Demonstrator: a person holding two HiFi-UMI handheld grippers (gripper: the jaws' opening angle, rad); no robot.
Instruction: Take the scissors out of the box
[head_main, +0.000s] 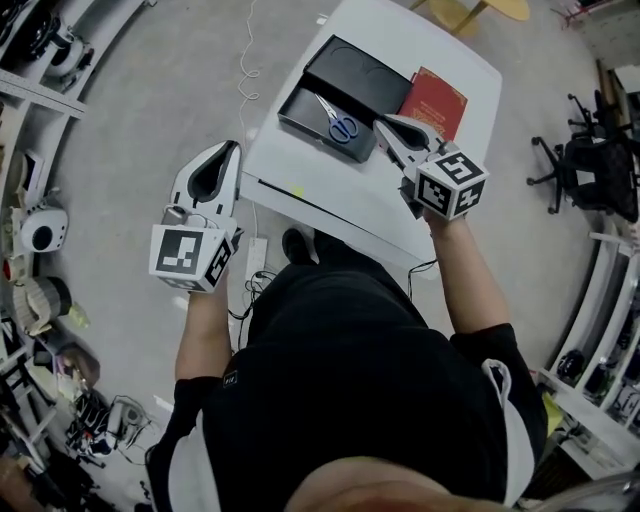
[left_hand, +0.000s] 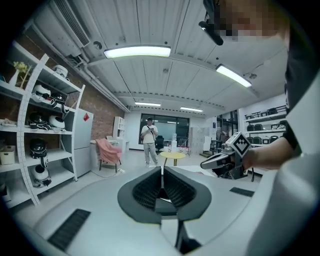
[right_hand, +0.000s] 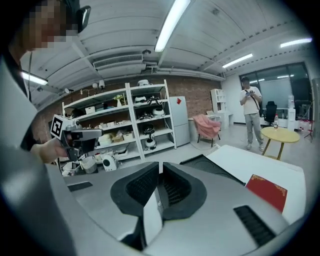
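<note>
The scissors, with blue handles, lie inside an open black box on the white table; the box's lid lies flat behind it. My right gripper is shut and empty, its tips just over the box's right edge, close to the scissors. My left gripper is shut and empty, off the table's left edge, over the floor. In the right gripper view the jaws point past the box lid. In the left gripper view the shut jaws face the room, the right gripper off to the side.
A red book lies on the table right of the box. Shelves with appliances line the left side, and an office chair stands at the right. A person stands far off by a yellow round table.
</note>
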